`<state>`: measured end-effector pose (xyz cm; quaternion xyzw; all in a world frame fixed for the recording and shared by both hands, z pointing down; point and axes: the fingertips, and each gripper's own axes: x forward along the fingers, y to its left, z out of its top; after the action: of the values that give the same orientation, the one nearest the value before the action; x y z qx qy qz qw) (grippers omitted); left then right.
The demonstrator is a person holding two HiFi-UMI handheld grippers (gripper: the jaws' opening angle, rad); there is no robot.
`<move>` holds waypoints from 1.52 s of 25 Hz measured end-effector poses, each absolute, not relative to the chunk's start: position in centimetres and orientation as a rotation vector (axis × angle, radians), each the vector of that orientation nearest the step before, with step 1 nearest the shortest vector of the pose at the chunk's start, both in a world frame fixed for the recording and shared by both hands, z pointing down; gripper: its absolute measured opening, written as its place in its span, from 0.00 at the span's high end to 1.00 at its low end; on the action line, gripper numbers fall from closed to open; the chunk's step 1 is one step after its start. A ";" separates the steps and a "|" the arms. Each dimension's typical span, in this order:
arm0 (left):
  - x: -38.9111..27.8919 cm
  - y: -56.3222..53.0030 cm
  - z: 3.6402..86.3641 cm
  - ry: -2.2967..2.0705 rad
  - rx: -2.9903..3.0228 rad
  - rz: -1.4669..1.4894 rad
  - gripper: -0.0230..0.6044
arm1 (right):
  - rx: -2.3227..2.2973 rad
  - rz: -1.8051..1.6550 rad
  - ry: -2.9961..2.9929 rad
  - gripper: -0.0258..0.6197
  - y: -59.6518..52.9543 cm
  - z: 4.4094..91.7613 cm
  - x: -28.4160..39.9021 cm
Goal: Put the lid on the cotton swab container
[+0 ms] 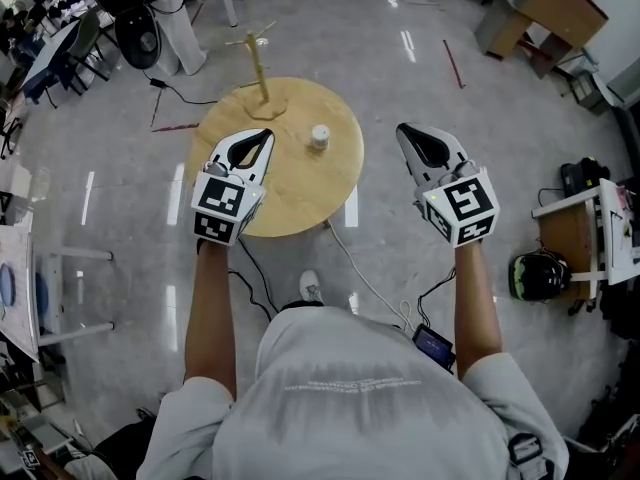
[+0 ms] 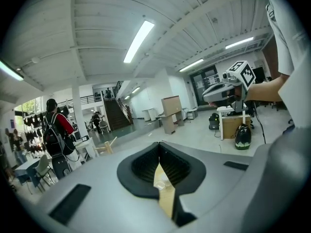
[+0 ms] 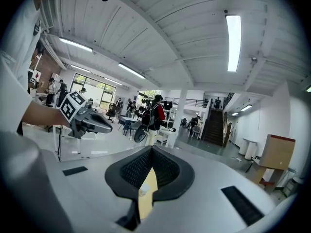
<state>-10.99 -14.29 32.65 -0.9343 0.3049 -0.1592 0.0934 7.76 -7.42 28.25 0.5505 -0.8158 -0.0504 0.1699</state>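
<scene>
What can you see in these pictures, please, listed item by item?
table: one, round, light wood, in front of the person
container: one, white, near the table's middle
wooden stand: one, light wood, upright at the table's far edge
fan: one, black, on the floor, upper left
helmet: one, black and green, on the floor, right
cable: one, white, on the floor between table and person
left tongs: one, grey, shut, empty, over the table's left part
right tongs: one, grey, shut, empty, right of the table
</scene>
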 end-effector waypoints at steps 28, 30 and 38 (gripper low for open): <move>-6.4 -27.0 44.3 1.397 -2.882 -0.657 0.93 | 1.028 0.047 -2.514 0.92 -25.4 40.0 12.6; -6.1 -27.2 45.2 1.452 -2.886 -0.671 0.93 | 0.965 0.060 -2.531 0.92 -25.9 40.9 12.7; -6.3 -28.4 49.9 1.507 -2.969 -0.718 0.93 | 0.878 0.158 -2.537 0.92 -28.1 45.7 11.4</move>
<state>-6.34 -28.42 49.87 -0.8641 0.4386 -0.2089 -0.1317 11.35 -28.10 45.67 0.3180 -0.9194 0.0573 0.2244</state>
